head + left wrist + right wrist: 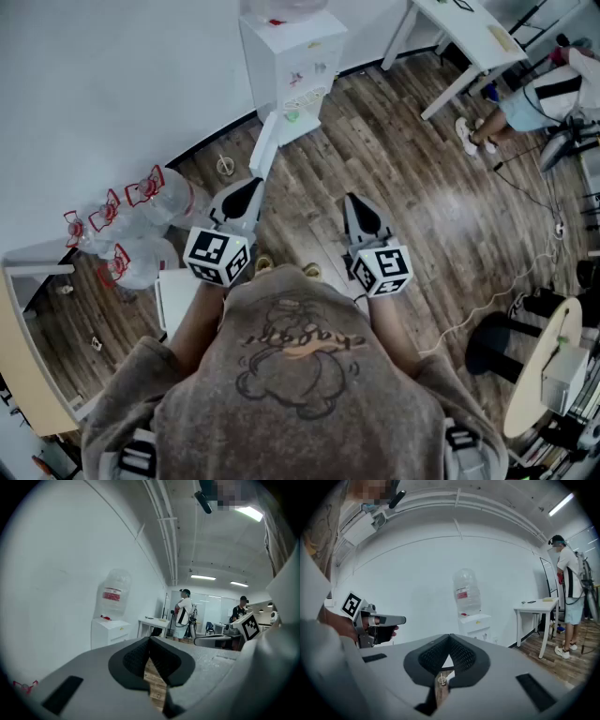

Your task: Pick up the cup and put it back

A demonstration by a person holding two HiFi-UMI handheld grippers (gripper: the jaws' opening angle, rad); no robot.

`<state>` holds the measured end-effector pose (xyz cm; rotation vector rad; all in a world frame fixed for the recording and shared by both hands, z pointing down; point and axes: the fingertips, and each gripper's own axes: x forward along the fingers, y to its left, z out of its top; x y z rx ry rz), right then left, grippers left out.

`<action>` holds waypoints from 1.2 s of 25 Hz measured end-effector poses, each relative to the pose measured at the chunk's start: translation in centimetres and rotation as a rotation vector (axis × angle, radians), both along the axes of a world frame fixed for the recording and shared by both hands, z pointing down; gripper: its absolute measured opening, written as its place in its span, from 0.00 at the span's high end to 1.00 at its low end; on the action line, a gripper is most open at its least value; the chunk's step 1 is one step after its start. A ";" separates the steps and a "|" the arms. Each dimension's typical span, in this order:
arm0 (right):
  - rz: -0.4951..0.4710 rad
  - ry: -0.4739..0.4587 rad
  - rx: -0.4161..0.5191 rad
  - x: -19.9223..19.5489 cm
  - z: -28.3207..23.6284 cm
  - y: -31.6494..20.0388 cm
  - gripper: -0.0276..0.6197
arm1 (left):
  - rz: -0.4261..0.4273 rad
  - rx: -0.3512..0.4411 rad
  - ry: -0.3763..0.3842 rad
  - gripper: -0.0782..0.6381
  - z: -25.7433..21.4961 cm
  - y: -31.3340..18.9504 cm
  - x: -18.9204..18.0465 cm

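The left tongs [150,641] are closed, pad tips pressed together with nothing between them. Only a wedge of plank floor [157,686] is seen in the gap lower down. The right tongs [450,637] are likewise shut and empty. In the head view the left tongs [251,187] and the right tongs [354,202] are held almost level, side by side and apart. Each carries a marker cube [217,255] printed with black squares.

The cup [442,680] is glimpsed through the gap beneath the right pads. It is a small pale thing on the floor, seemingly upright, its long axis vertical, with a thin stick rising from it. In the head view the cup [225,165] is seen as a small round shape close to the dark skirting of the wall [112,84], ahead of the left tongs. Its mouth and any print are too small to be made out.

To its right a white dispenser [291,56] is set against the wall. The bottle on top is cut off by the head view's upper edge. The bottle [466,592] is shown whole in the gripper views, and it bears a red label [111,595] whose writing cannot be read. Clear jugs [141,211] with red handles are lying by the wall at the left. A white surface [469,37] and a person [548,94] beside it are cut off at the upper right.
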<state>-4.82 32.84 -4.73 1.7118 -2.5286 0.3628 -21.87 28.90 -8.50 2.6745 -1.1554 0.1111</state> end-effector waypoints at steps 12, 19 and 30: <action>-0.007 -0.017 -0.015 0.7 0.7 0.4 0.97 | -0.019 -0.007 -0.002 0.89 0.1 0.4 1.0; -0.040 -0.018 -0.044 3.2 2.6 1.7 0.97 | -0.020 -0.015 -0.010 0.89 1.1 1.2 3.9; -0.087 -0.007 -0.094 6.7 5.1 0.4 0.97 | -0.042 -0.029 -0.010 0.89 2.5 -0.4 7.4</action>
